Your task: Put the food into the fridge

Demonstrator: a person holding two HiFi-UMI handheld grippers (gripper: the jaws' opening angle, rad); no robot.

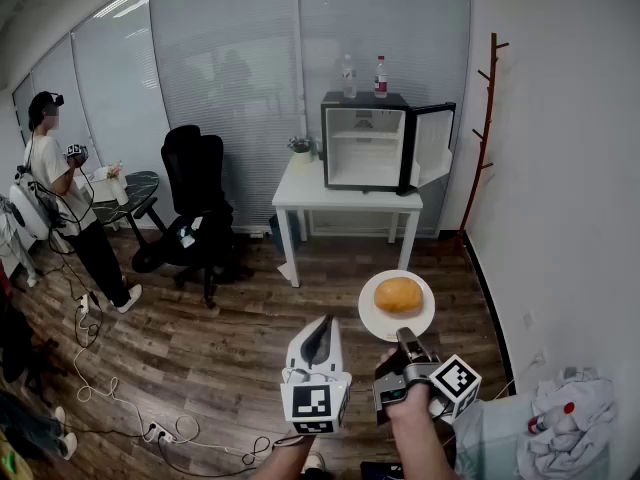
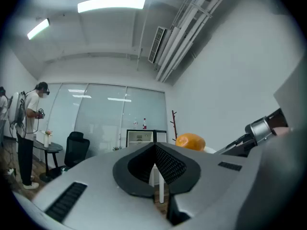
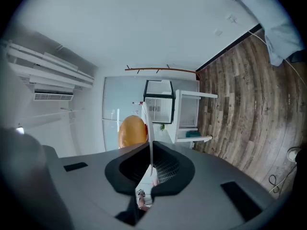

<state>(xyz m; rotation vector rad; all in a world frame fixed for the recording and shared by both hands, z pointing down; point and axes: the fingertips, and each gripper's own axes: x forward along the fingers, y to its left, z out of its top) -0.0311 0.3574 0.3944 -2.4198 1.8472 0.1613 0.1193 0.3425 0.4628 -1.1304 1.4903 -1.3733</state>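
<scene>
right gripper (image 1: 405, 340) clamps the rim of the plate (image 1: 372, 314), with the bun (image 1: 398, 294) on it. left gripper (image 1: 318, 342) is closed and empty. fridge (image 1: 365, 148) at 12 o'clock, door open, well apart. carrying and loading not yet done.

Wooden floor (image 1: 210, 353) bears white table (image 1: 300, 194), black chair (image 1: 195, 178).

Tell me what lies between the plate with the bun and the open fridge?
In the head view, only bare wooden floor, then the white table whose top the fridge stands on.
</scene>
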